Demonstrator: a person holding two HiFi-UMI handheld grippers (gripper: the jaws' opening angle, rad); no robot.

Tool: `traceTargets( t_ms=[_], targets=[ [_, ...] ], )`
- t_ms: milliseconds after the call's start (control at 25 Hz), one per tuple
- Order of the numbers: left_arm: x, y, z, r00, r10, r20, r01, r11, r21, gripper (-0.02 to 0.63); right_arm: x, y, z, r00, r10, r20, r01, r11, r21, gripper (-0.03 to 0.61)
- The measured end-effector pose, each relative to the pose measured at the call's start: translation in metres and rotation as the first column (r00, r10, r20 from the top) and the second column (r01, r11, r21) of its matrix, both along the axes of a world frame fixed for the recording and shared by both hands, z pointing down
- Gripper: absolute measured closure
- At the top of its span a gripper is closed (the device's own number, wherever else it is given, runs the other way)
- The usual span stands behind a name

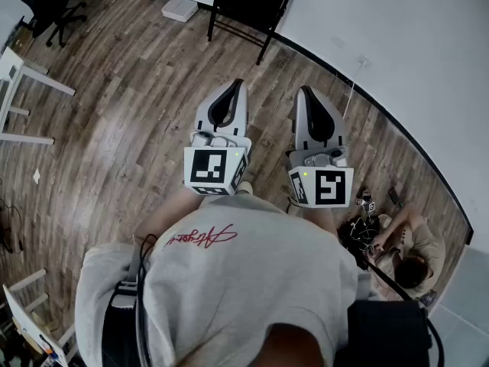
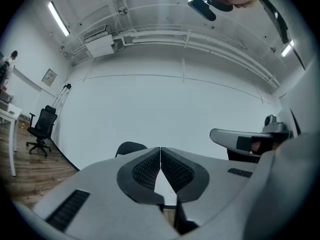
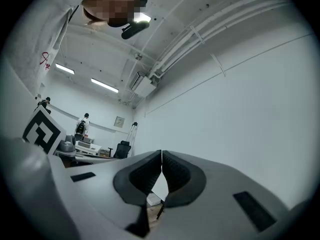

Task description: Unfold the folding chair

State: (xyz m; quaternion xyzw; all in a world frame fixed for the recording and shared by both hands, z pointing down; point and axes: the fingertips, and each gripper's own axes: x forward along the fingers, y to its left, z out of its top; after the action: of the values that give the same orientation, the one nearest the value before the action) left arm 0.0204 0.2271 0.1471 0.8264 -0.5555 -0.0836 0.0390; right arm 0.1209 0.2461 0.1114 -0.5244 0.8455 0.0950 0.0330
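1. At 12 o'clock in the head view, the black folding chair [image 1: 252, 2] stands on the wood floor [image 1: 122, 113] against the white wall [image 1: 367, 21]. It is well apart from both grippers, and nothing touches it.
2. The left gripper [image 1: 231, 86] is held out in front of the person's grey sweatshirt [image 1: 244, 281] and points toward 12 o'clock. In its own view the two ribbed pads [image 2: 150, 168] meet at the tips, clenched with nothing between them. The chair's dark back shows just past them at 11 o'clock.
3. The right gripper [image 1: 307, 92] sits just beside the left, at its 3 o'clock, and they run side by side without touching. Its pads are likewise pressed together on nothing.
4. An office chair [image 1: 50, 6] stands at 10 o'clock, with a white table [image 1: 15, 71] at 9 o'clock below it.
5. A flat white box [image 1: 180, 8] lies on the floor at 11 o'clock, near the folding chair.
6. A seated person [image 1: 409, 254] is at 4 o'clock, near the wall.
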Motion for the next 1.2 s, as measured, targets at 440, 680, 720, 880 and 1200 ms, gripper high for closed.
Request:
traceTargets(
  t_ms=[440, 680, 720, 880, 1200],
  targets=[
    [0.001, 0.001, 0.0, 1.0, -0.003, 0.009, 0.003, 1.0, 0.002, 0.597, -0.003, 0.001, -0.001, 1.0, -0.006, -0.001, 0.006, 1.0, 0.002, 0.558],
    [0.001, -0.001, 0.005, 1.0, -0.007, 0.012, 0.007, 1.0, -0.008, 0.597, -0.004, 0.0, 0.004, 1.0, -0.013, -0.012, 0.013, 1.0, -0.004, 0.558],
    [0.003, -0.002, 0.005, 1.0, -0.008, 0.011, 0.008, 1.0, -0.01, 0.597, -0.003, -0.001, 0.005, 1.0, -0.016, -0.017, 0.016, 1.0, -0.006, 0.558],
    [0.011, -0.005, 0.003, 1.0, -0.016, 0.015, 0.016, 1.0, -0.007, 0.597, 0.006, -0.004, 0.003, 1.0, -0.016, -0.02, 0.016, 1.0, -0.001, 0.558],
    [0.03, -0.021, 0.008, 0.998, -0.064, 0.021, 0.064, 0.998, 0.001, 0.597, 0.035, -0.021, 0.009, 0.998, -0.05, -0.031, 0.049, 0.999, -0.012, 0.558]
  ],
)
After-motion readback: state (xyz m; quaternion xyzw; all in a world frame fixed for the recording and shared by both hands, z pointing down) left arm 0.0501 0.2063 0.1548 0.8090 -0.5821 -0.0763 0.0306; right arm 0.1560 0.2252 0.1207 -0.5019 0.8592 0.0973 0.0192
